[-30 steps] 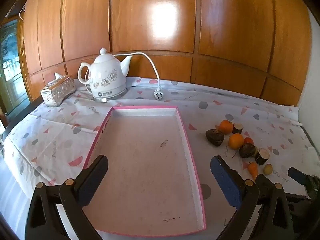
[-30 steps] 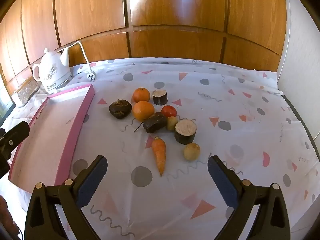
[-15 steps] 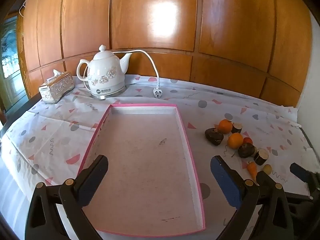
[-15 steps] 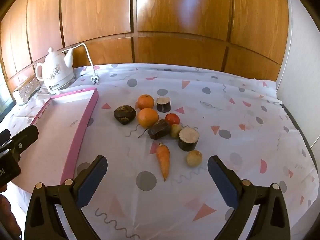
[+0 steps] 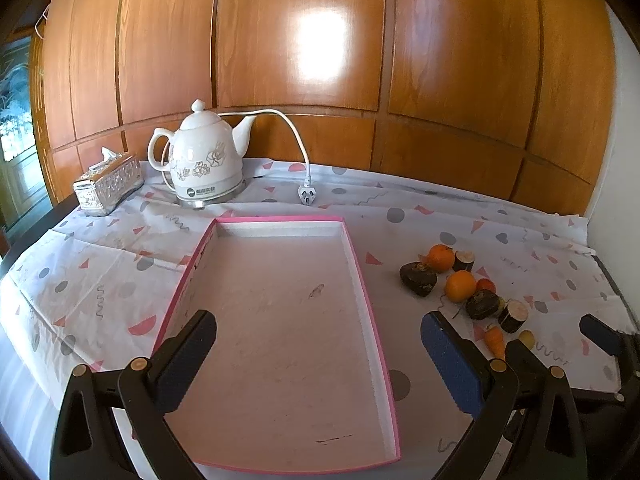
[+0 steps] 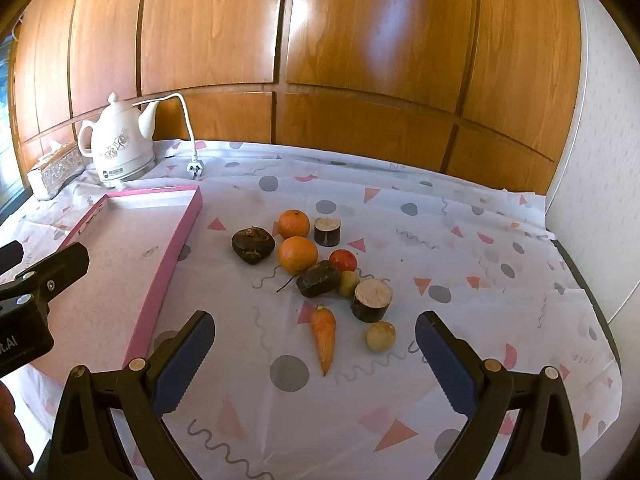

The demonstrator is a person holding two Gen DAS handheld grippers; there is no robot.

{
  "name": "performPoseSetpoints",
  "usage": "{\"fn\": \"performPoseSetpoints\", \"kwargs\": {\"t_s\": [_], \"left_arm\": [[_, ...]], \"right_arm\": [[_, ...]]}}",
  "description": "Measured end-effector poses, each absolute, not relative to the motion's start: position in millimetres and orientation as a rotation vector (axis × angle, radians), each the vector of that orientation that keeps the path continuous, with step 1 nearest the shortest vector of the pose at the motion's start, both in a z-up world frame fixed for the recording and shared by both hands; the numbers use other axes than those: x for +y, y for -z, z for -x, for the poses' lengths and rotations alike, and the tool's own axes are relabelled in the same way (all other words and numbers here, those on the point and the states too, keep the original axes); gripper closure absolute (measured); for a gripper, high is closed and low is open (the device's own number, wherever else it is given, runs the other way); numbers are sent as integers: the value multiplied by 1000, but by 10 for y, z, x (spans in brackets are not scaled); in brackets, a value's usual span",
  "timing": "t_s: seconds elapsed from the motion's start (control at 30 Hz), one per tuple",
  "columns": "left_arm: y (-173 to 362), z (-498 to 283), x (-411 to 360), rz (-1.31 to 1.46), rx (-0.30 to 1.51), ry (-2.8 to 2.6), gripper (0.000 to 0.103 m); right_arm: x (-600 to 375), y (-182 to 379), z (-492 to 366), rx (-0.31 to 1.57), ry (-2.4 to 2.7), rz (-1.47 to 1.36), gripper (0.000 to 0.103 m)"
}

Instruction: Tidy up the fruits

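**Inspector:** Condition of the tongs?

**Assistant:** The left gripper (image 5: 318, 354) hangs over the shallow pink-rimmed rectangular tray (image 5: 368, 292), jaws spread wide, nothing between them. The right gripper (image 6: 314, 354) is likewise released, above the patterned white tablecloth (image 6: 460, 248).

**Inspector:** Location of the produce?

**Assistant:** Clustered on the cloth to the right of the tray, none inside it: two round orange tangerines (image 6: 298, 254), a small red tomato (image 6: 343, 260), an orange carrot (image 6: 325, 334) nearest the right gripper, dark lumps and cut cylinders. The white ceramic kettle (image 5: 204, 160) stands behind the tray.
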State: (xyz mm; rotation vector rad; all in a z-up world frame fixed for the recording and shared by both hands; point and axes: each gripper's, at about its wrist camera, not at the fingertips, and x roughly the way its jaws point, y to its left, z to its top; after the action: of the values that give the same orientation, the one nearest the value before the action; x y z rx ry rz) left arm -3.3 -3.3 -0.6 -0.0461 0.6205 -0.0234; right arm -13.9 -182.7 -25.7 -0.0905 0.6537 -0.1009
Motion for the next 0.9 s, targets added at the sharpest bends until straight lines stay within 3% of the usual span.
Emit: {"fn": "performPoseSetpoints", "kwargs": {"t_s": [0.9], "left_arm": [[112,-55,-205,17,685,85,0]], "right_arm": [[-1969,383,106,698,101,57,1]]}}
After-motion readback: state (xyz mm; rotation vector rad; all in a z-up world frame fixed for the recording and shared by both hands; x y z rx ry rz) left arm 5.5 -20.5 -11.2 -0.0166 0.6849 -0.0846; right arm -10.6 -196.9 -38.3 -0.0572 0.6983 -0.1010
